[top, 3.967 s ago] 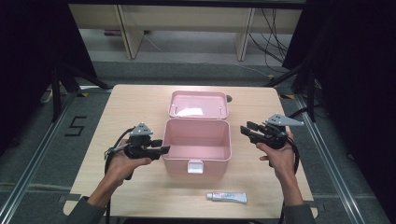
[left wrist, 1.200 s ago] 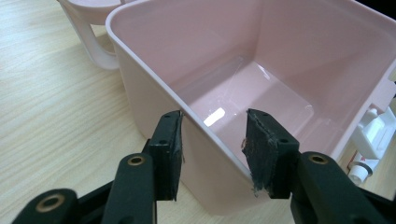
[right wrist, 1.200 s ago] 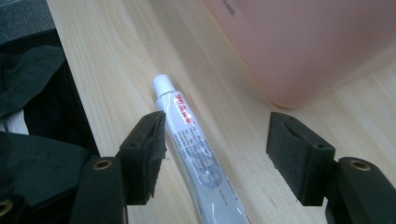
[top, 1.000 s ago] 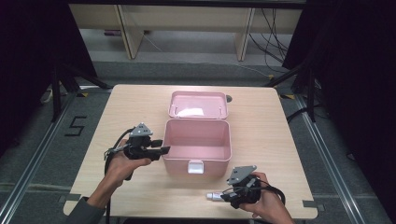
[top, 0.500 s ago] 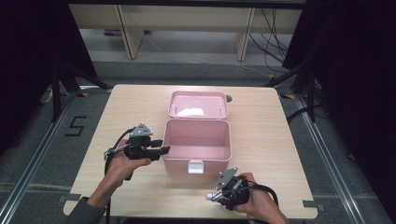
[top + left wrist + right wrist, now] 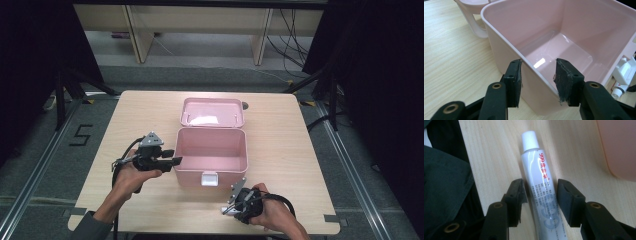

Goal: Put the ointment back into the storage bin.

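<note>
Right gripper (image 6: pixel 540 203) straddling a smooth white tube (image 6: pixel 541 192) lying flat on the wood-grain counter (image 6: pixel 280 120), jaws just closing, pads not yet touching, left gripper (image 6: pixel 537 83) parted astride the glossy pink plastic box (image 6: pixel 212 152) wall, hinged lid (image 6: pixel 212 111) open behind.

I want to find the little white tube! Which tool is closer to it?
The right tool. Its jaws, just closing, stand on either side of the white tube lying on the table. The left tool is off at the pink box, straddling its side wall.
</note>
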